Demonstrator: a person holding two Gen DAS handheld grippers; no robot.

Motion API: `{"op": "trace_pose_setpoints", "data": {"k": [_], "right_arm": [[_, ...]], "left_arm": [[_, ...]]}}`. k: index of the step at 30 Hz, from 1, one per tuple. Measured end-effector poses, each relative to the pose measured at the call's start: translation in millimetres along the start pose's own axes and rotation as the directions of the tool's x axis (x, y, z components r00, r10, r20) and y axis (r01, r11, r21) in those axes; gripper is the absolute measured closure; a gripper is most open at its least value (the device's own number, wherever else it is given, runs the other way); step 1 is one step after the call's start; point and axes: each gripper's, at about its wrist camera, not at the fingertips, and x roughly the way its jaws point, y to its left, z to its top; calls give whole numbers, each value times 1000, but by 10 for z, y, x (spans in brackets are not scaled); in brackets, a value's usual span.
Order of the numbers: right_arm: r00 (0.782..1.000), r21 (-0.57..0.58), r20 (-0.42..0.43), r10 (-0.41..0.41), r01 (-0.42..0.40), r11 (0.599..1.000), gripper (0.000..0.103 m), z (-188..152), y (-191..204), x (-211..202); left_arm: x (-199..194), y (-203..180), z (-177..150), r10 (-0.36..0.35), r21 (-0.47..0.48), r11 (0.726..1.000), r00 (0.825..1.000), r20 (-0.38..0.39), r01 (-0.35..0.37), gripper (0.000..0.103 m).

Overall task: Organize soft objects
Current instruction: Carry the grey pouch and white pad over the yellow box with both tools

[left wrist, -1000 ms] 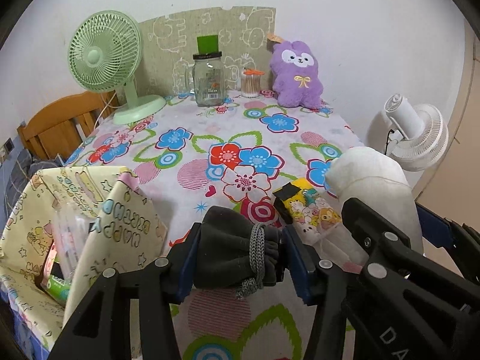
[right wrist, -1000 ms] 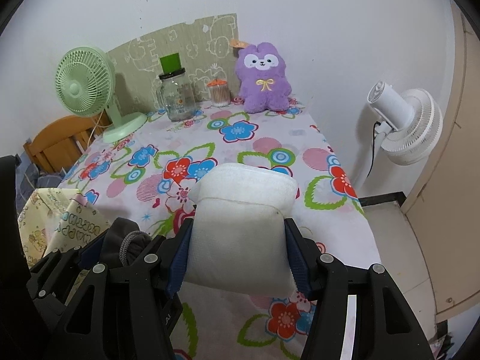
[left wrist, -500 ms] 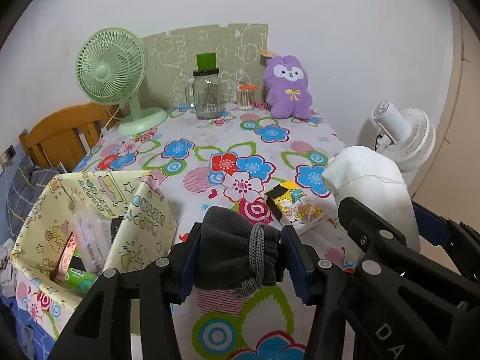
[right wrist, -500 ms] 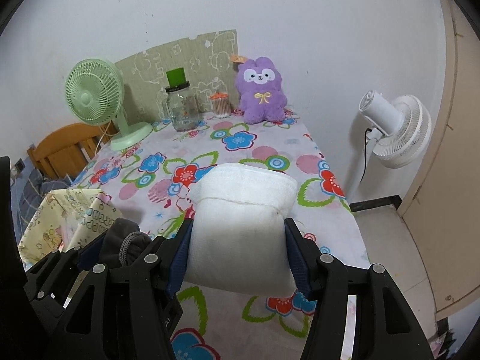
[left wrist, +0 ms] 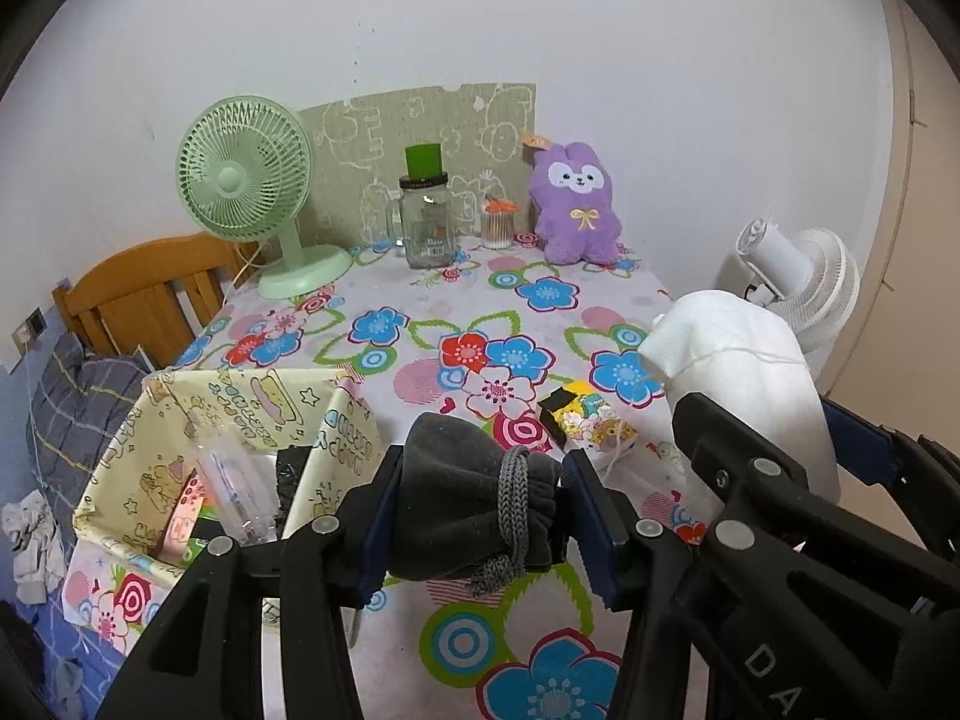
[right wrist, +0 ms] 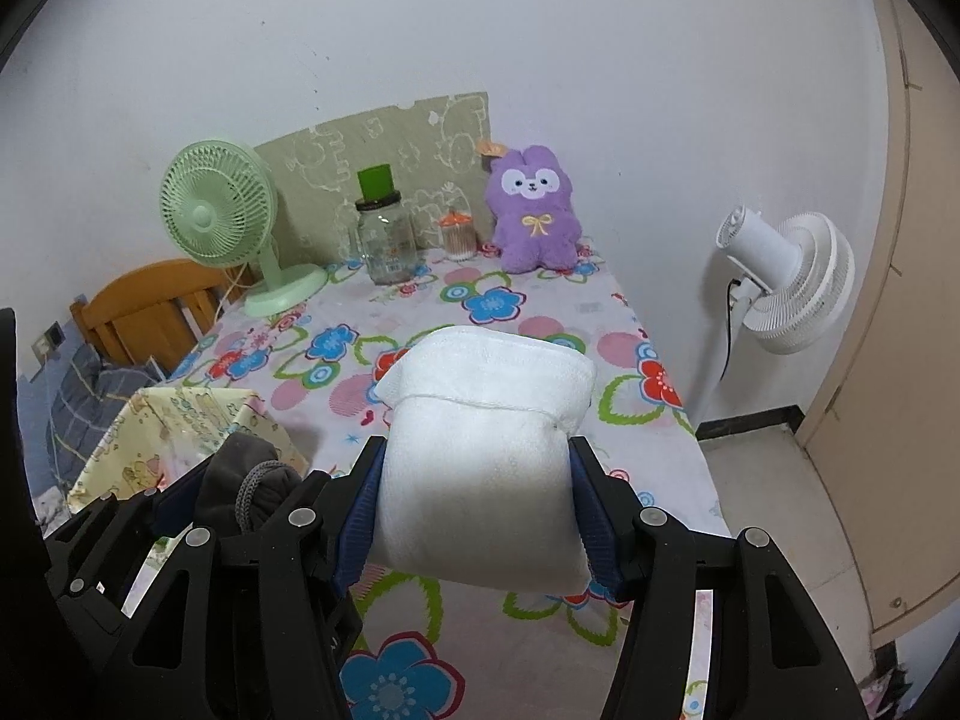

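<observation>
While two grippers grip one soft item each, one plush rabbit (left wrist: 575,204) sits.

Both views: soft, even indoor light, fairly bright, source not visible. Wall (right wrist: 540,30) shades to grey toward top corners. Strong fisheye bend; black vignette at corners. Towel (right wrist: 480,480) near blown-out, texture mostly lost. Pouch (left wrist: 468,498) sharp, folds legible. Shadows on tablecloth (left wrist: 456,312) faint, diffuse. No motion blur.
</observation>
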Motion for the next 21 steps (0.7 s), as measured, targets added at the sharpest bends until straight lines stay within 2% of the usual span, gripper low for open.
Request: {"op": "trace_pose_setpoints", "data": {"k": [8,21], "right_arm": [[1000,-24,9,-8,8,1000,41,54,119,-173],[1000,-64,31,5,-3,998,41,138,525,-295]], "left_arm": [[-162,89,43,-8,14,1000,1000,14,8,50],[-293,448,99,-10,15,1000,999,52,9,50]]}}
